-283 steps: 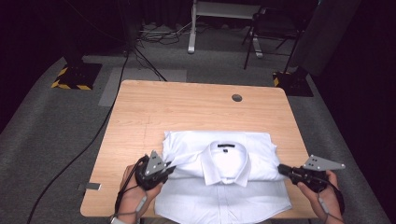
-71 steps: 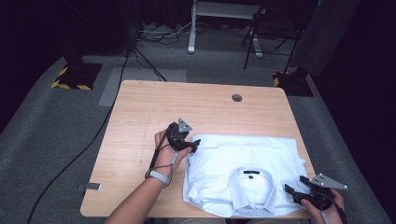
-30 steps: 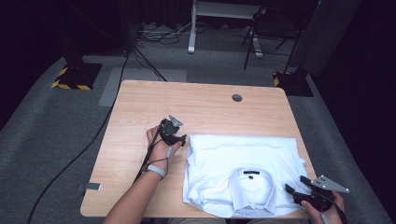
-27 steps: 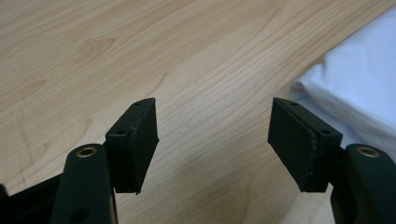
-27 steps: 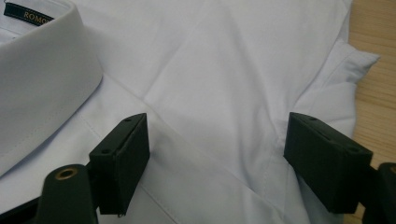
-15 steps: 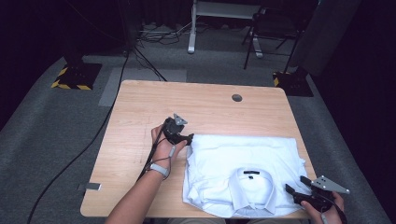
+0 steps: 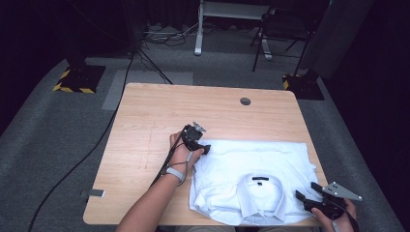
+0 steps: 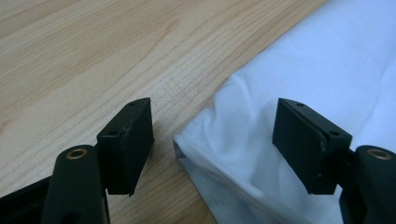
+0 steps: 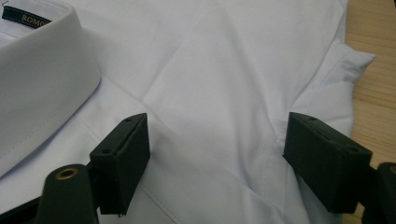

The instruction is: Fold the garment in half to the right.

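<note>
A folded white shirt point(image 7: 241, 162) lies on the near right part of the wooden table point(image 7: 159, 111), its collar point(image 7: 258, 193) toward me. My left gripper point(image 7: 202, 146) is at the shirt's far left corner point(image 8: 210, 140). Its jaws have just been opening, and the corner lies between them with neither pad pressing on it point(image 8: 215, 135). My right gripper point(image 7: 303, 198) hovers open over the shirt's near right side, beside the collar point(image 9: 42, 70), with cloth under its jaws point(image 9: 215, 154).
A round cable hole point(image 7: 245, 101) sits near the table's far edge. A black cable point(image 7: 96, 145) runs across the grey carpet on the left. A chair point(image 7: 280, 34) and a stand point(image 7: 227, 19) are behind the table. A grey tab point(image 7: 92, 193) sticks out at the near left edge.
My left hand has moved right and slightly down to the shirt's far left corner. The right gripper has stayed still. Since the oldest frame the shirt has shifted right and nearer.
</note>
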`<state>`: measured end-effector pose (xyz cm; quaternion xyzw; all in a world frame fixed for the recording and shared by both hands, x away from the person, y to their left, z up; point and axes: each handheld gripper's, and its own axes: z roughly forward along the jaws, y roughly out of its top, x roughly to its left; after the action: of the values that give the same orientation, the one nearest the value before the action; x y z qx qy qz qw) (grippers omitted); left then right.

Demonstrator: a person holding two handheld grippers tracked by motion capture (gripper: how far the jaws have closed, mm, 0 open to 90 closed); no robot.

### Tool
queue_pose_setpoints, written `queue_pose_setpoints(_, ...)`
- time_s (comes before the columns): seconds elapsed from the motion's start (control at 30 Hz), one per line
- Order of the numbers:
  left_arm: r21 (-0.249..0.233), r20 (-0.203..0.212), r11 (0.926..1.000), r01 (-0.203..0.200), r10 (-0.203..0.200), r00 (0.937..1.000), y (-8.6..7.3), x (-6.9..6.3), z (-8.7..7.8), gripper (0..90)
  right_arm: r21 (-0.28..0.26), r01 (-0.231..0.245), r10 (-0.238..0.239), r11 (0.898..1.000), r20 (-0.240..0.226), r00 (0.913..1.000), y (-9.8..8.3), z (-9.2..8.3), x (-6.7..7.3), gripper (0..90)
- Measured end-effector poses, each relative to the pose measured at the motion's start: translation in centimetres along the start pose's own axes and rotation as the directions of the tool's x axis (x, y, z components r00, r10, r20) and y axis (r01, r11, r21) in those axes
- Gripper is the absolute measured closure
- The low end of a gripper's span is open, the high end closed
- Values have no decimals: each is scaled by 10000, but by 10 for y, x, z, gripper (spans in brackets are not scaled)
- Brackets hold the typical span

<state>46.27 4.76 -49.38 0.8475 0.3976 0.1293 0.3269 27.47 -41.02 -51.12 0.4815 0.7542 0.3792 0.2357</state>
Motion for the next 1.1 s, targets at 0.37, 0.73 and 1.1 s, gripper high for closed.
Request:
queue_pose_setpoints(0.37, -122, 306, 9976, -686, 689, 9972, -4, -15, -5, 617, -15, 5, -5, 10000, -8, 10000, 0, 0, 0, 228)
queue_pose_setpoints(0.73, -562, 834, 9963, -653, 699, 9941, -9, -14, -4, 859, 105, 38, -38, 9999, 1, 10000, 2, 0, 0, 230)
queue_pose_setpoints(1.1, -941, 1191, 9936, -627, 738, 9901, -13, -8, -3, 857, 284, 389, -389, 9988, -18, 9992, 30, -6, 10, 245)
